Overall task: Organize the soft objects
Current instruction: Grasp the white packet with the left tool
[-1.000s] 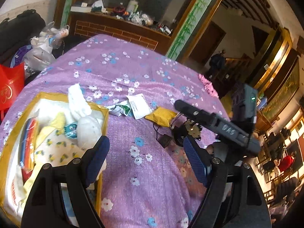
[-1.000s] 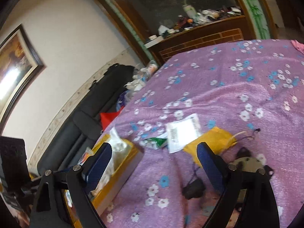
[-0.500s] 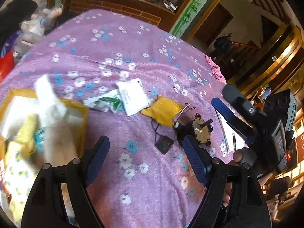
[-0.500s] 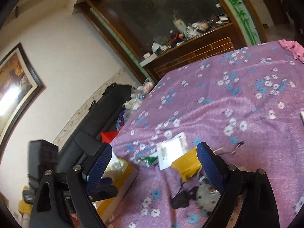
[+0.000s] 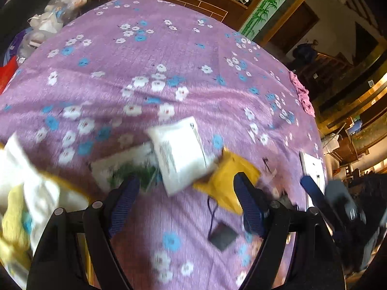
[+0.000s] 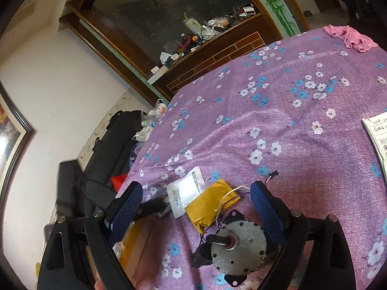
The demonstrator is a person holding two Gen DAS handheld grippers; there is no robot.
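L gripper (image 5: 186, 204) jaws apart, empty, over white packet (image 5: 180, 154) + yellow pouch (image 5: 228, 183); R gripper (image 6: 197, 213) apart, empty, above motor (image 6: 238, 249)

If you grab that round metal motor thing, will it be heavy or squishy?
Probably heavy and stiff: the motor looks like solid metal with a steel shaft. Its thin wires would likely dangle and might snag the yellow pouch they lie across.
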